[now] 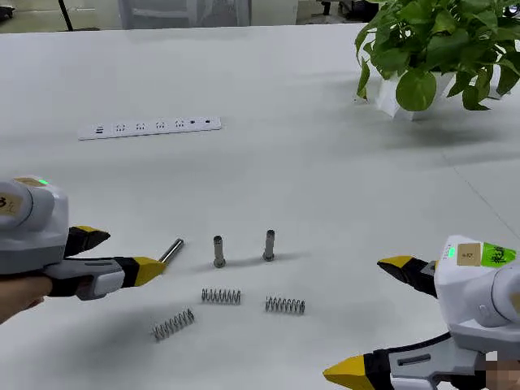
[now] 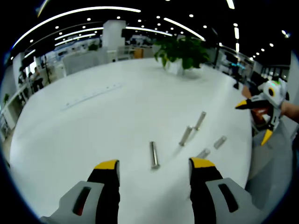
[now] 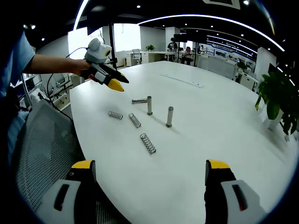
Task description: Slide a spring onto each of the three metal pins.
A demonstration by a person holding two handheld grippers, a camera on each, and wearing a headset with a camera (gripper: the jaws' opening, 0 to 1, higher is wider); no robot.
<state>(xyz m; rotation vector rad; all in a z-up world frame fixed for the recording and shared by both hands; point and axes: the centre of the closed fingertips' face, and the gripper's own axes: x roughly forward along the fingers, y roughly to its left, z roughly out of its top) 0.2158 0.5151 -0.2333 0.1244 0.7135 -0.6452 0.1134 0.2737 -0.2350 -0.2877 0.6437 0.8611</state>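
Two silver metal pins [image 1: 218, 251] [image 1: 269, 244] stand upright side by side on the white tabletop [image 1: 284, 162]. A third pin [image 1: 171, 250] lies flat, just beside the left hand-held gripper [image 1: 134, 251]. Three coiled springs [image 1: 221, 296] [image 1: 285, 305] [image 1: 174, 324] lie loose nearby. The left hand-held gripper and the right hand-held gripper [image 1: 353, 318] are both released and empty.

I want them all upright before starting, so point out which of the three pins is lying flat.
The pin nearest the left gripper lies on its side on the table; the other two pins stand upright.
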